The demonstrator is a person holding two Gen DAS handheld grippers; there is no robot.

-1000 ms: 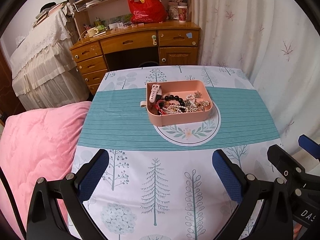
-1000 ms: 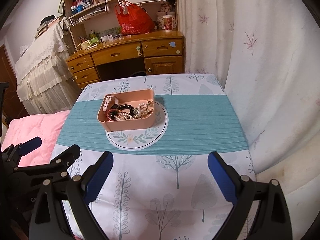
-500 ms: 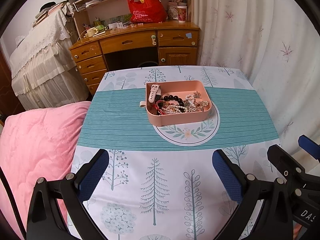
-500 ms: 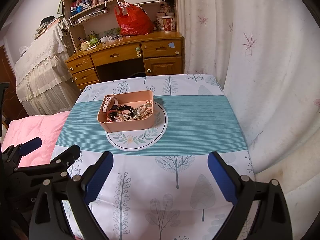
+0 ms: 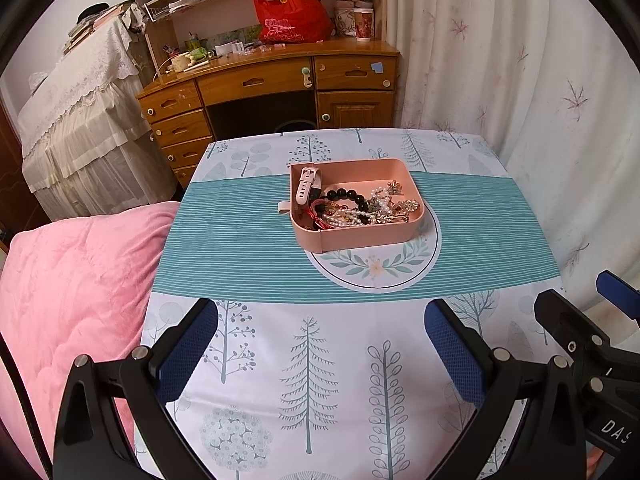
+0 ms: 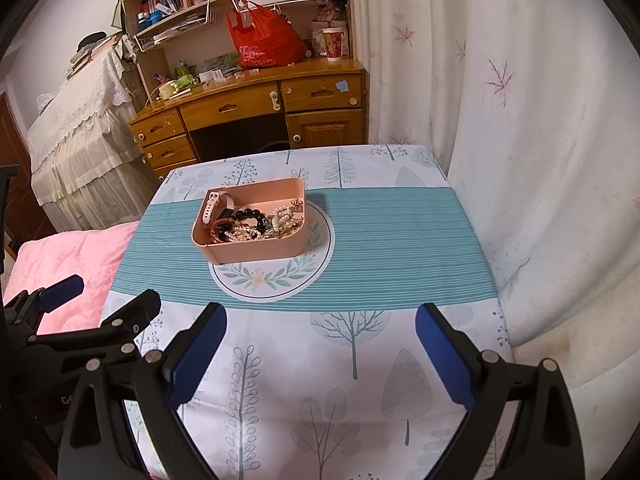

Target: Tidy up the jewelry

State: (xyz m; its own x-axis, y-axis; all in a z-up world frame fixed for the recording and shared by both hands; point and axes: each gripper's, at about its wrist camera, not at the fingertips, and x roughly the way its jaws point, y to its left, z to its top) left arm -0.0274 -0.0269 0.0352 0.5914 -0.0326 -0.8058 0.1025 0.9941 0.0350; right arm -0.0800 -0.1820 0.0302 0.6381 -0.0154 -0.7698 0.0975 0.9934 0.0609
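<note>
Both views are taken from above the near edge of the table (image 5: 240,264), angled down and forward across the cloth toward the far edge and the wooden desk (image 5: 276,80) beyond it. The left wrist view is set near the near left corner, the right wrist view near the near right corner, each well back from the pink tray (image 5: 360,236). The tray (image 6: 256,250), the desk (image 6: 256,108) and the table (image 6: 400,240) are shared by both, and the other tool is caught at each frame's side.
</note>
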